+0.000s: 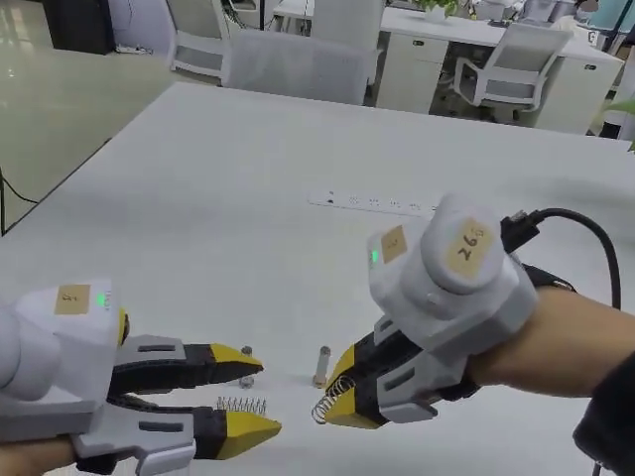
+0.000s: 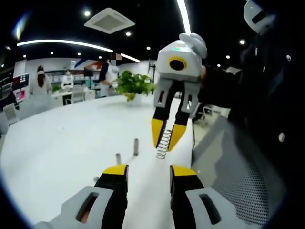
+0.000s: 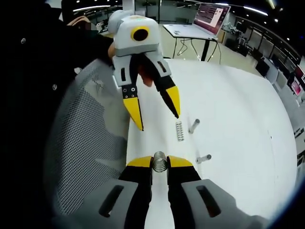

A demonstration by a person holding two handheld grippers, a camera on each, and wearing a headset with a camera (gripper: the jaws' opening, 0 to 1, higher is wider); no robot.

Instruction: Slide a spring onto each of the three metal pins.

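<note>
My right gripper [image 1: 342, 393] [image 3: 160, 166] is shut on a small coil spring [image 1: 323, 406] [image 3: 160, 161], held near the table's front edge. A short metal pin [image 1: 322, 365] [image 3: 204, 158] stands just left of its tips. A second pin [image 1: 246, 352] [image 3: 194, 126] sits by the upper finger of my left gripper [image 1: 268, 397] [image 2: 149, 172], which is open and holds nothing. Another spring [image 1: 241, 405] [image 3: 179, 130] lies flat on the table between the left jaws. In the left gripper view the right gripper [image 2: 165, 143] hangs ahead with its spring [image 2: 162, 149], beside both pins [image 2: 136, 146].
The white table [image 1: 298, 149] stretches far ahead, with a white power strip [image 1: 372, 203] set into its middle. Office chairs [image 1: 298, 64] stand along the far edge. A mesh chair back [image 3: 90, 143] is close behind the table's near edge.
</note>
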